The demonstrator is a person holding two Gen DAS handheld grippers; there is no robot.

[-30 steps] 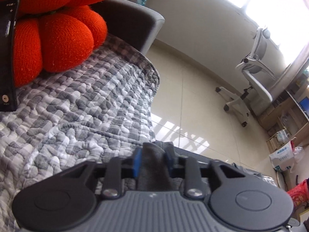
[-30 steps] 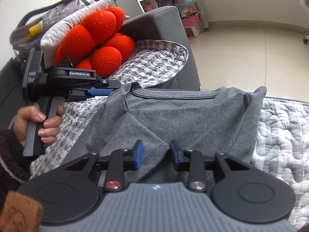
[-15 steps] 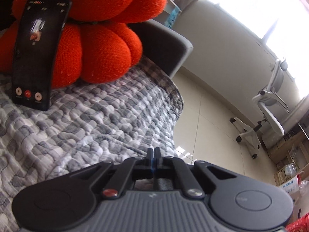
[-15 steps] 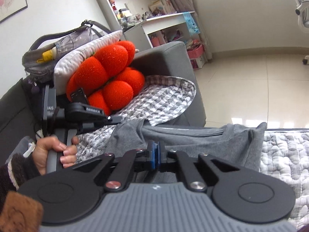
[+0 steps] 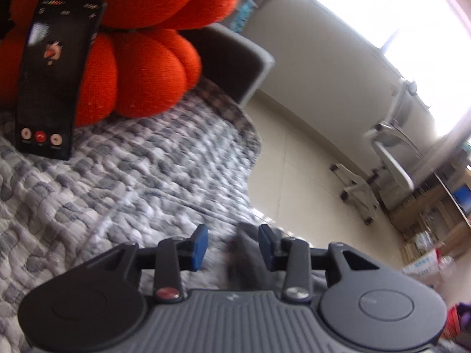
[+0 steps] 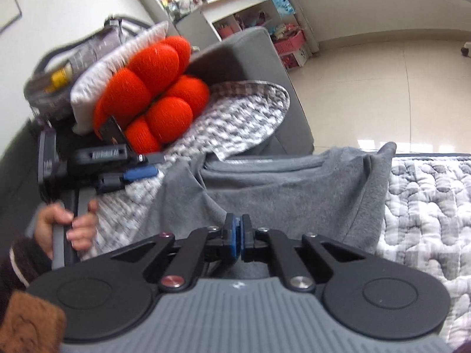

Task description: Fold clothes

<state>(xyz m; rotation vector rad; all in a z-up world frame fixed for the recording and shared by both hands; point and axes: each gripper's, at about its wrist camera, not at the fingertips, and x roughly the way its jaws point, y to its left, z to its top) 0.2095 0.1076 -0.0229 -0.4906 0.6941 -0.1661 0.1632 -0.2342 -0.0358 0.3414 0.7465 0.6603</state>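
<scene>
A grey shirt (image 6: 288,188) lies partly folded on the grey-and-white quilt (image 6: 426,194). My right gripper (image 6: 238,236) is shut on the shirt's near edge. My left gripper (image 5: 232,245) is open, and a bunched corner of the grey shirt (image 5: 247,260) lies loose between its blue pads. The left gripper also shows in the right wrist view (image 6: 147,166), open, at the shirt's left edge, with a hand on its handle.
An orange knotted cushion (image 5: 141,58) with a black phone (image 5: 50,82) leaning on it sits at the back of the sofa. The sofa arm (image 6: 259,67) and tiled floor (image 6: 368,88) lie beyond. A white office chair (image 5: 382,161) stands on the floor.
My left gripper shut on the shirt corner, then opened again and let it go. My right gripper closed on the shirt's near edge and stays shut.
</scene>
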